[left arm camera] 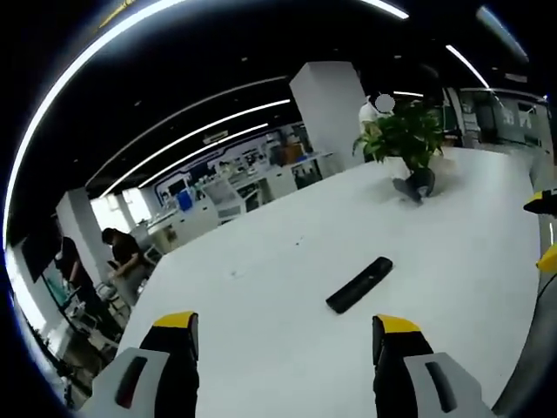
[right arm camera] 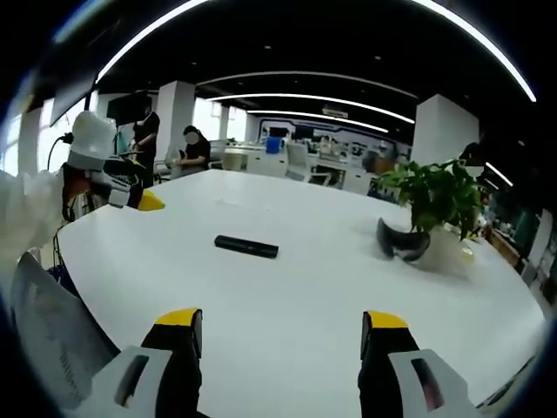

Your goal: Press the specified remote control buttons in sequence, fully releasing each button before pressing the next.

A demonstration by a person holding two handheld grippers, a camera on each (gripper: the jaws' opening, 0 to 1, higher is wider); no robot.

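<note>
White laminate covers the large table [left arm camera: 287, 261] in the left gripper view, and a slim black rectangular remote control [left arm camera: 359, 284] lies flat on it, ahead of the left gripper [left arm camera: 287, 329] and slightly toward its right-hand jaw, well apart from both. The yellow-tipped jaws stand wide apart with nothing between them. Farther along the table a leafy green potted plant [left arm camera: 402, 135] stands in a white pot with a dark curved object [left arm camera: 414, 185] at its base. At the right edge the yellow tips of the right gripper [left arm camera: 545, 228] come into view. People sit at desks beyond the table's far side.

From the right gripper view the same remote control [right arm camera: 246, 246] lies on the table [right arm camera: 287, 287], ahead and toward the left-hand jaw, untouched. The right gripper [right arm camera: 283, 324] is likewise spread open and empty. The potted plant [right arm camera: 439, 196] stands to the right, the dark curved object [right arm camera: 400, 241] beside its pot. The left gripper [right arm camera: 130, 193] shows at the left, above the table edge.
</note>
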